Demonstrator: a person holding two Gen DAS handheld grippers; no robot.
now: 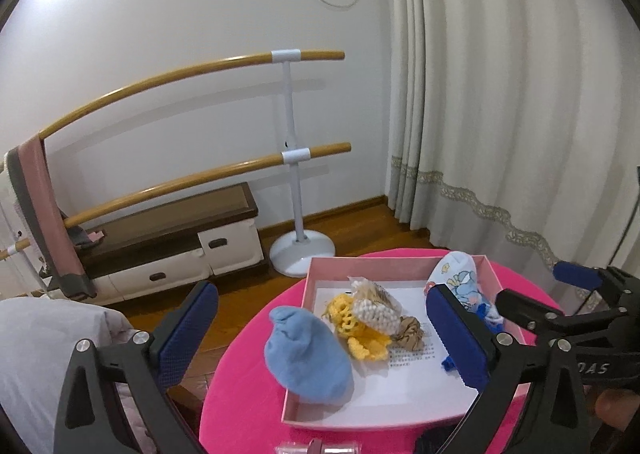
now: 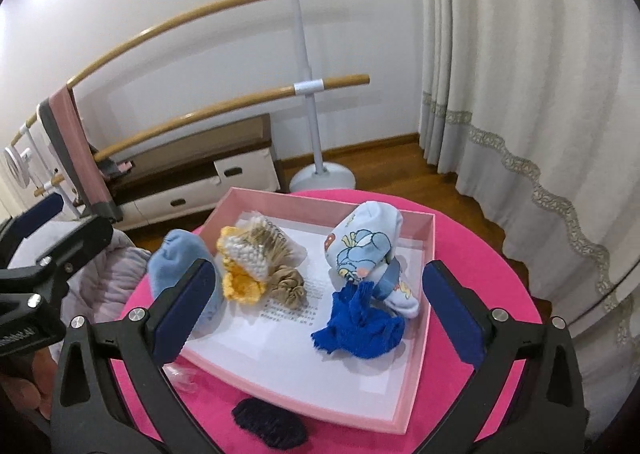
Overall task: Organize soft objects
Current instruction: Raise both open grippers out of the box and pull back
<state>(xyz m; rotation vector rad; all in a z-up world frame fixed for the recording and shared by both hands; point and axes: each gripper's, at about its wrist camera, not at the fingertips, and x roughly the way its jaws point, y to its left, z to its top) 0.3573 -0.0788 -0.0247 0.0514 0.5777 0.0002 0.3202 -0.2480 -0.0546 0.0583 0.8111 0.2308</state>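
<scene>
A pink box [image 2: 416, 370] sits on a round pink table [image 2: 480, 254], lined with a white printed sheet [image 2: 280, 334]. Inside it, along the left wall, a light blue sock [image 1: 308, 358] leans against the rim; just beside it lie a yellow crochet piece [image 1: 360, 334], a clear bag of cotton swabs [image 1: 376, 306] resting on the yellow piece, and a tan scrunchie [image 2: 288, 286] touching the yellow piece. On the right side of the box a cartoon-print sock [image 2: 364, 250] stands bunched up, with a dark blue cloth [image 2: 360, 330] crumpled against its base. Outside the box, near the front rim, a dark knitted item [image 2: 272, 426] lies on the table, and a clear plastic piece [image 2: 182, 374] sits by the box's left corner. The left gripper [image 1: 320, 338] hovers over the box's left part with its fingers wide apart, holding nothing. The right gripper [image 2: 320, 310] hangs above the box's front, fingers likewise spread and empty. Behind stand a ballet barre [image 1: 292, 149], a low cabinet [image 1: 180, 246] and curtains [image 1: 500, 113].
</scene>
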